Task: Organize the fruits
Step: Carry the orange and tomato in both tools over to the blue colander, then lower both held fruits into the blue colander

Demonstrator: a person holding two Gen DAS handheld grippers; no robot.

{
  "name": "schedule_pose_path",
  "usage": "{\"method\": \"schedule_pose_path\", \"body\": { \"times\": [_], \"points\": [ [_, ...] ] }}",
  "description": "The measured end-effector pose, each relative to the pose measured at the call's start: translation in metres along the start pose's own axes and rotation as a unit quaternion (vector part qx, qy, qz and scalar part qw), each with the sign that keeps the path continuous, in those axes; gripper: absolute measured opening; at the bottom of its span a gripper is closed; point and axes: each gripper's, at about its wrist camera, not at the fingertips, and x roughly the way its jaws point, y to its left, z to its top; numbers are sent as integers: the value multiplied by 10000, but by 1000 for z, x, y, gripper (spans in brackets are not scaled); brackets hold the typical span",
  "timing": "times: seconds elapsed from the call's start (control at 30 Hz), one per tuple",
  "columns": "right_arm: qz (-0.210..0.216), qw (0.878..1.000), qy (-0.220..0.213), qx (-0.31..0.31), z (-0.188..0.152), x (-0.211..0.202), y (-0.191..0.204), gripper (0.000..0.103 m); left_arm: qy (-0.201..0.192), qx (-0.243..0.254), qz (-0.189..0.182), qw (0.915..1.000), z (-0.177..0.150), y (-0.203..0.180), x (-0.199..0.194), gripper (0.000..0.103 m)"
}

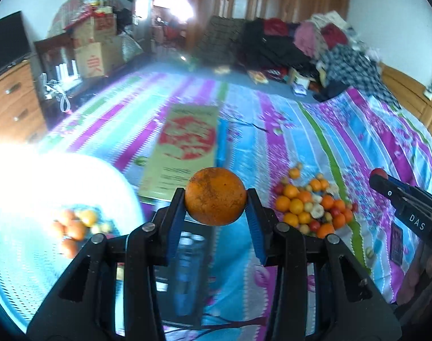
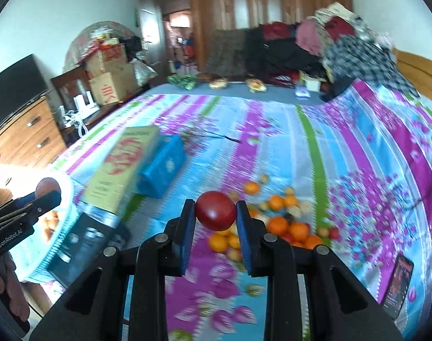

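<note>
Two tongs grip fruit: left tongs (image 1: 216, 199) an orange (image 1: 215, 196), right tongs (image 2: 215, 211) a round red fruit (image 2: 215, 210).

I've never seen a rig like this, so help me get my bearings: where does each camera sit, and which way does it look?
Left wrist: on the left tool, looking along its fingers at its orange; the right tool shows.
Right wrist: on the right tool, looking at its red fruit; the left tool shows.
Shared: fruit pile, bedspread.
</note>
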Motion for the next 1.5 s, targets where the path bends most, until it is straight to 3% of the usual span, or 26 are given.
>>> {"method": "schedule_pose_path", "body": {
  "times": [0.4, 0.77, 1.03, 1.27, 1.5],
  "points": [
    [909, 9934, -142, -683, 37, -13, 136, 32, -316, -647, 626, 9954, 9, 87, -42, 42],
    [1578, 9799, 174, -1205, 41, 5, 242, 32, -263, -1191, 1324, 9837, -11, 165, -59, 42],
    [1843, 9694, 703, -1461, 31, 39, 287, 32, 197, -1457, 1611, 9759, -31, 198, -43, 42],
    [1928, 9611, 1134, -1621, 13, 64, 308, 32, 649, -1493, 1487, 9754, -45, 209, -29, 42],
    [1931, 9581, 1330, -1647, 7, 77, 315, 32, 760, -1490, 1448, 9752, -46, 216, -27, 42]
  ]
}}
